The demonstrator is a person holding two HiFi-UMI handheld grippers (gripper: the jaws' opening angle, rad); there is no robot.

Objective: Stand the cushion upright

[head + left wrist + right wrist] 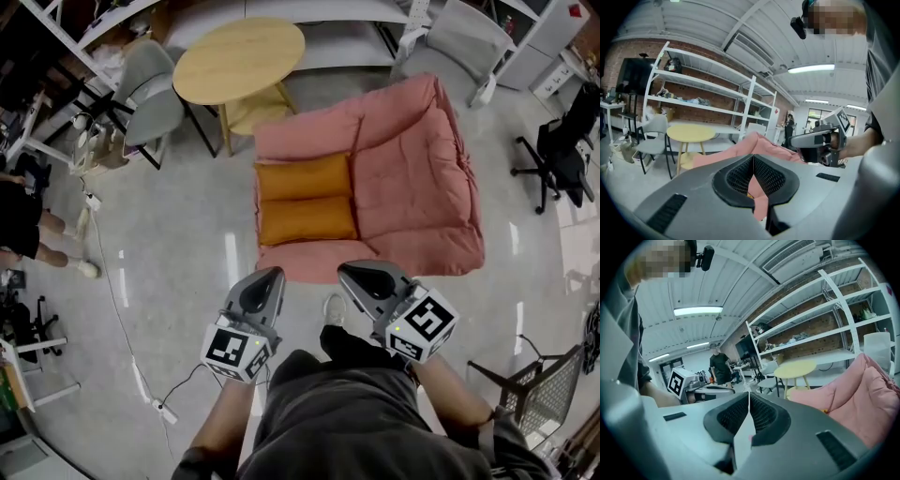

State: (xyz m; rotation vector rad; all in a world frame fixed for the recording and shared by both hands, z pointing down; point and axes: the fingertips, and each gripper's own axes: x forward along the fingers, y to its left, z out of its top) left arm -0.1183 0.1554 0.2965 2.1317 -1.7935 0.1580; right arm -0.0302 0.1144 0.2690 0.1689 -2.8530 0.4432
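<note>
An orange cushion lies flat on the left part of a pink floor sofa, creased across its middle into two pads. My left gripper and right gripper hover side by side just short of the sofa's near edge, both pointing at it, both shut and holding nothing. In the left gripper view the left gripper has its tips together, with the pink sofa beyond and the right gripper beside it. In the right gripper view the right gripper is also shut, and the sofa is at the right.
A round yellow table and a grey chair stand behind the sofa's left corner. A black office chair is at the right, a wire chair at the lower right. A cable with a power strip lies on the floor at the left, and a person stands at the left edge.
</note>
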